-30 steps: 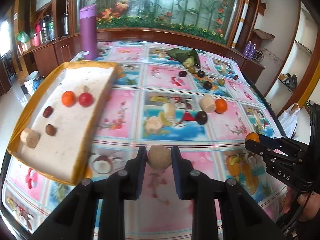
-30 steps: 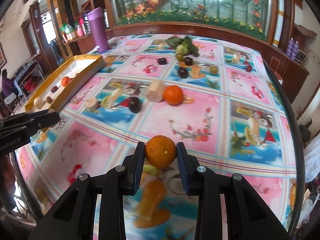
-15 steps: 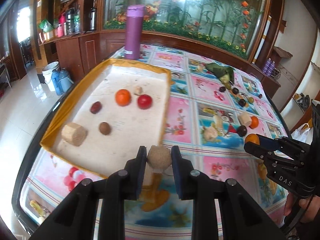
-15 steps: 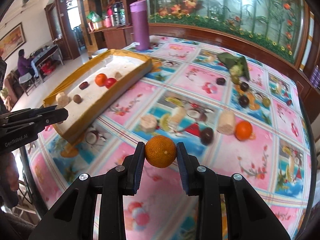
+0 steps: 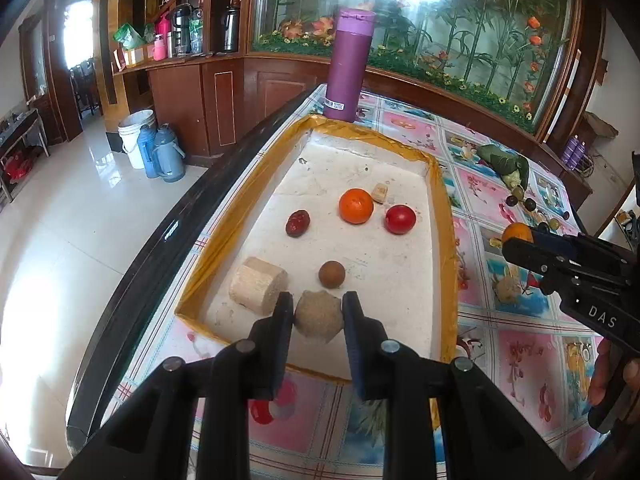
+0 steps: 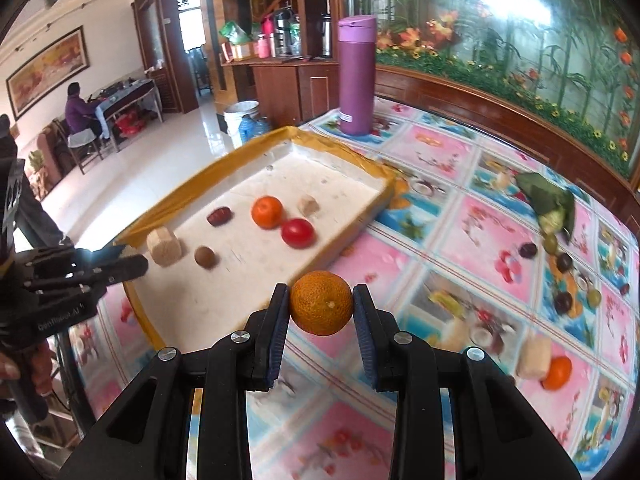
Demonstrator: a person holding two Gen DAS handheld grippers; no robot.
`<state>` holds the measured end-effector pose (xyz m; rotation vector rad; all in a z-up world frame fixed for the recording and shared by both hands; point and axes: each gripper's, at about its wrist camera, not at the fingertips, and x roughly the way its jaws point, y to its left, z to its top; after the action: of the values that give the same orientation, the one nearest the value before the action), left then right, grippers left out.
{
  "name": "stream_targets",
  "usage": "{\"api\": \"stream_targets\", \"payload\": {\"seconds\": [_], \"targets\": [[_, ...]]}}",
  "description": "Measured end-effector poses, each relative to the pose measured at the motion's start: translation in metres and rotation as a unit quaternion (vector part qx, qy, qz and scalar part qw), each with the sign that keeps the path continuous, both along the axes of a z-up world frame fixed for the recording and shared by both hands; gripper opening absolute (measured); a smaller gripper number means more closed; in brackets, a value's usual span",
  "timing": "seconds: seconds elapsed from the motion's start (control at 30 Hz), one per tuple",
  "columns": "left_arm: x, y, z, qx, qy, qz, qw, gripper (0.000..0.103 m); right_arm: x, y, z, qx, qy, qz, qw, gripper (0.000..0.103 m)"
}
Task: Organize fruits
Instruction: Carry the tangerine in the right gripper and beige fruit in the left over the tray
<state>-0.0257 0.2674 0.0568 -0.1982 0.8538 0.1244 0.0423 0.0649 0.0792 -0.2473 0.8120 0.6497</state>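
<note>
Here a tan rough ball (image 5: 319, 316) is clamped in the left tongs (image 5: 319, 318) over the near end of the yellow-rimmed tray (image 5: 442, 216). An orange (image 6: 321, 303) is gripped between the right tongs (image 6: 321, 308), held beside the tray above the tabletop (image 6: 452, 216). Ahead of the left tongs, fruits are seen lying in the tray.

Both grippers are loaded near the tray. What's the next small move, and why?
Probably lower the left gripper and release its tan ball: it already sits over the tray's near end, on a bare patch. The right gripper, holding the orange, is short of the rim.
</note>
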Motion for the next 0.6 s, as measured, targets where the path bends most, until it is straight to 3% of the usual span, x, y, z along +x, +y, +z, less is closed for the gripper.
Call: {"api": "stream_targets", "payload": {"seconds": [0.3,0.6], "targets": [[0.01,0.008,-0.01,-0.016,0.01,-0.009,0.9998,0.028,0.016,0.054,-0.018,-0.015,0.016,0.036,0.999,0.031],[0.02,-0.001,-0.02,-0.019,0.026,-0.041,0.9986,0.028,0.031,0.074,-0.041,-0.048,0.027,0.047,0.997,0.031]]}}
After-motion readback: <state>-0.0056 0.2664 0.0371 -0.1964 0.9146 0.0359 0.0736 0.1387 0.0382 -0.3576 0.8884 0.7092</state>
